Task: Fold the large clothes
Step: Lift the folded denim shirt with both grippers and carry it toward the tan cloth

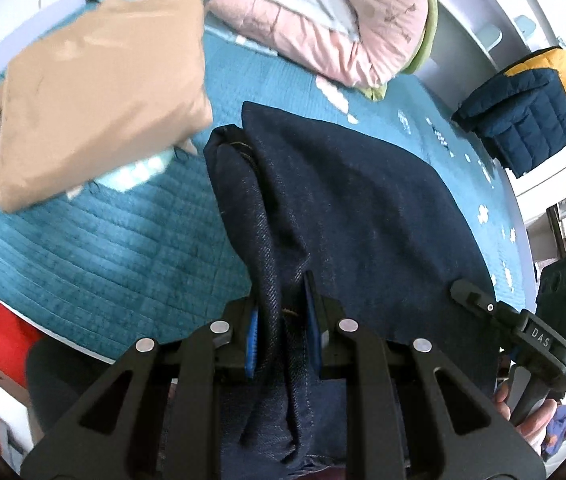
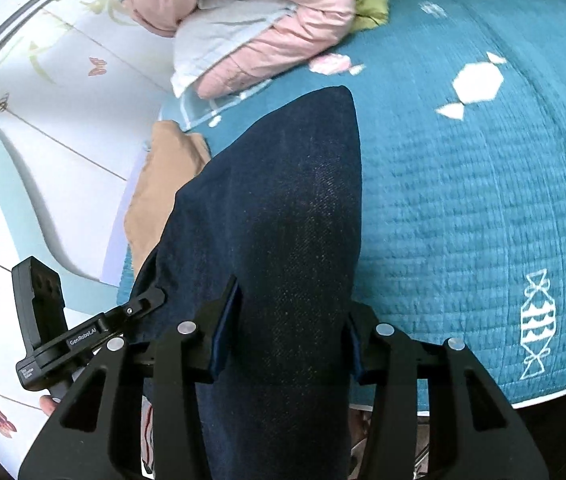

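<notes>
1. My left gripper (image 1: 285, 322) is clenched on a bunched fold of the dark jeans (image 1: 363, 208).
2. My right gripper (image 2: 287, 328) grips a wider band of them.
3. The jeans trail onto the teal bedspread (image 2: 463, 200).
4. Beyond lie a tan garment (image 1: 95, 92) and a pink quilt (image 1: 323, 28).

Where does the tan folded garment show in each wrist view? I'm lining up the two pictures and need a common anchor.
Left wrist view: the tan folded garment fills the upper left, lying on the teal quilt, left of the dark denim jeans.
Right wrist view: only a strip of it shows at centre left, partly behind the jeans.
Shared landmark: the pink padded jacket at the top of both.
</notes>
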`<state>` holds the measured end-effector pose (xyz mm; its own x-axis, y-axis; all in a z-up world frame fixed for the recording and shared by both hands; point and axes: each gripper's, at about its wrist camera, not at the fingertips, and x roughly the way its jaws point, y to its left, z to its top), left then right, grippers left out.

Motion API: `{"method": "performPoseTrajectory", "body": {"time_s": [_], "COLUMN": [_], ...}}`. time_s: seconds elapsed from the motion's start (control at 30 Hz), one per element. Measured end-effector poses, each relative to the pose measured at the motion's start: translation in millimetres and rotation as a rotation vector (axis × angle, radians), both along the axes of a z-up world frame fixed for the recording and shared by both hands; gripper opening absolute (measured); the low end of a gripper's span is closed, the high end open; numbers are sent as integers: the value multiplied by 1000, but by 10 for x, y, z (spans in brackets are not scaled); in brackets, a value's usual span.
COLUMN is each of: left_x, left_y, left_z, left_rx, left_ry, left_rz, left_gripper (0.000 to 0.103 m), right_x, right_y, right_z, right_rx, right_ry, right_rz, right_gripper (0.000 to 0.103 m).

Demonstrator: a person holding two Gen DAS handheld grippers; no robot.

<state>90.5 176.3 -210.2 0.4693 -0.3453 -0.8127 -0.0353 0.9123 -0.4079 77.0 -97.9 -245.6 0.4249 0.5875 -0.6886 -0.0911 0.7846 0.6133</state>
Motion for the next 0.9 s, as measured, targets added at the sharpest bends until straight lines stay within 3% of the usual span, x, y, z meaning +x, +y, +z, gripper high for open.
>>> {"method": "performPoseTrajectory", "body": {"time_s": [0.47, 0.9], "left_x": [-47, 344], "left_y": [810, 1866], "left_z": [689, 1084], "left_rx": [53, 89], "left_ry": [-110, -169], "left_rz": [163, 335], "left_gripper": [18, 18], "right_x": [610, 1469], "right_y": [1007, 2318], "right_z": [675, 1009], "right_rx": [-16, -34], "right_ry": [-119, -157], "right_rz": [194, 367], "right_gripper": [42, 42]}}
